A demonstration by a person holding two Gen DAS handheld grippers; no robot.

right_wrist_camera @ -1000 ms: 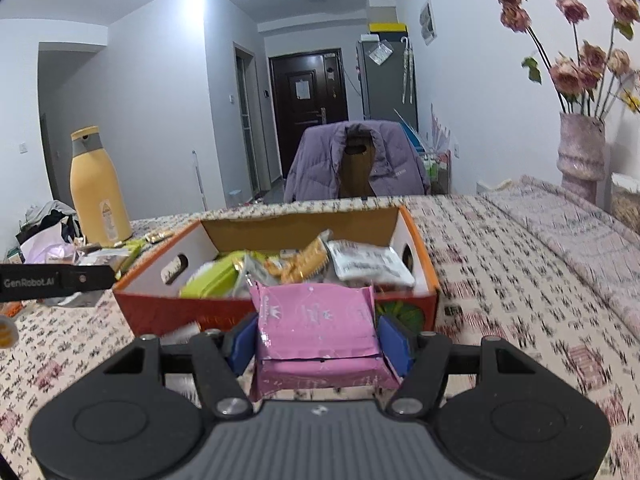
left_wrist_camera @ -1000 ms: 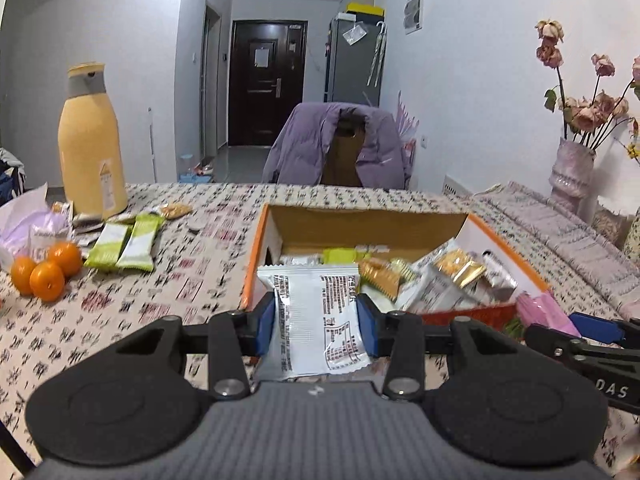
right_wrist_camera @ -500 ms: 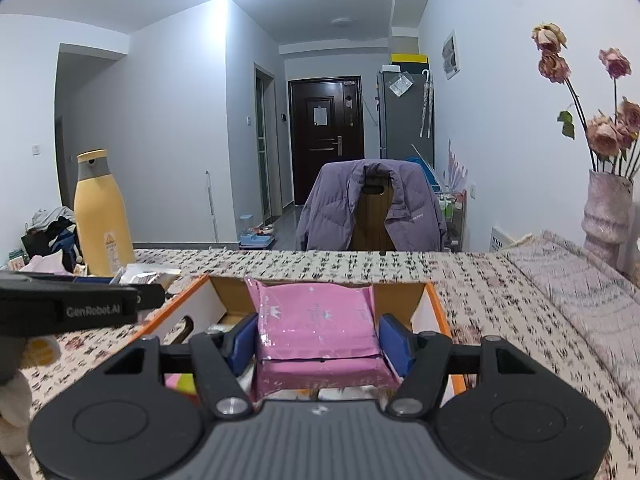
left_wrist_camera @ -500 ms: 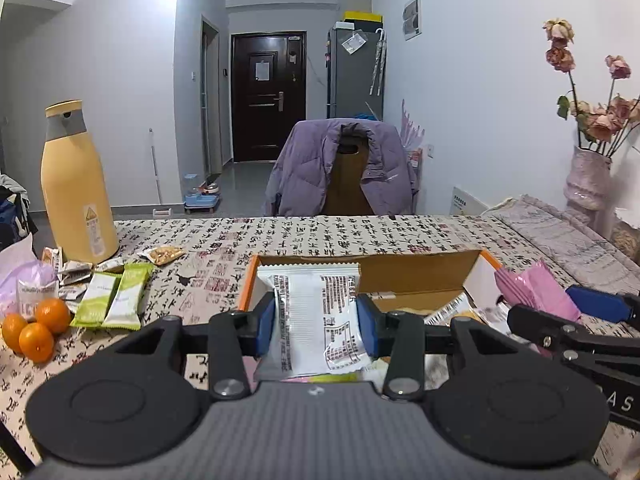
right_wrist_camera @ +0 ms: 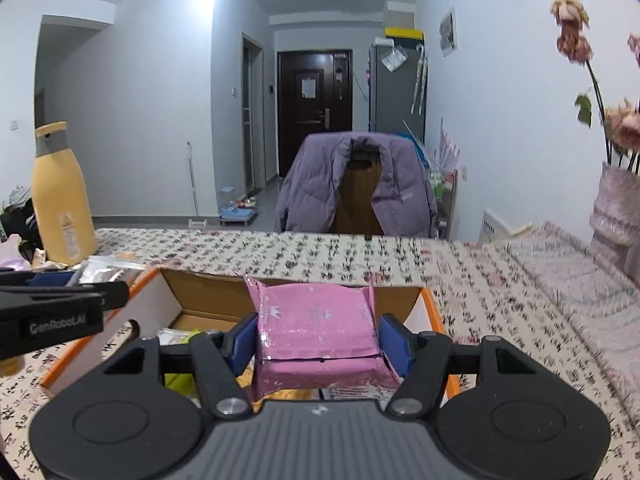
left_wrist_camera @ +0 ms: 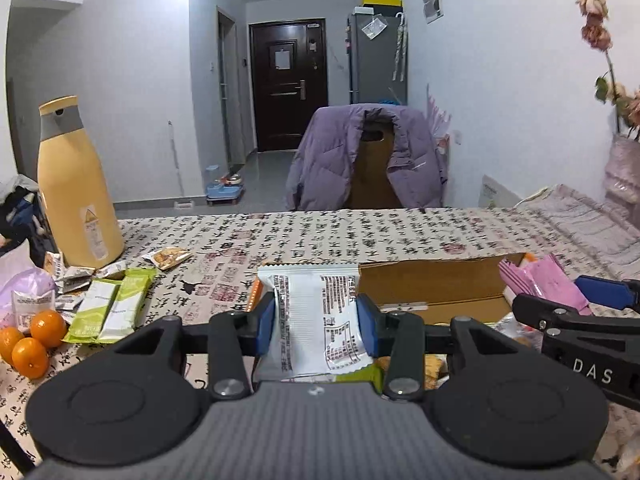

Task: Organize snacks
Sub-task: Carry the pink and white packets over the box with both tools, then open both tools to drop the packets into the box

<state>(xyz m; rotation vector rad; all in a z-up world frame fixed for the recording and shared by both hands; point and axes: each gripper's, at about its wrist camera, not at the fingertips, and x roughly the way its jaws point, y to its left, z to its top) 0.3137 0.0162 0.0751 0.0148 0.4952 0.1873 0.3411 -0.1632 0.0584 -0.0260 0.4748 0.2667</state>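
My left gripper [left_wrist_camera: 316, 326] is shut on a white snack packet [left_wrist_camera: 316, 316] with printed text, held above the near left part of the orange cardboard box [left_wrist_camera: 432, 284]. My right gripper [right_wrist_camera: 318, 338] is shut on a pink packet [right_wrist_camera: 316, 332], held over the box [right_wrist_camera: 434, 312] near its right end. The pink packet also shows at the right of the left wrist view [left_wrist_camera: 548, 284]. Several snack packets lie inside the box, mostly hidden by the grippers. Two green bars [left_wrist_camera: 110, 306] and small packets [left_wrist_camera: 166, 258] lie on the table left of the box.
A tall yellow bottle [left_wrist_camera: 76, 192] stands at the table's far left. Three oranges [left_wrist_camera: 30, 340] and a purple bag [left_wrist_camera: 24, 292] lie at the left edge. A vase of dried roses [right_wrist_camera: 616, 200] stands at the right. A chair with a purple jacket [left_wrist_camera: 368, 160] is behind the table.
Both grippers have moved forward over the box, each still holding its packet. The box contents have slid out of sight beneath them.
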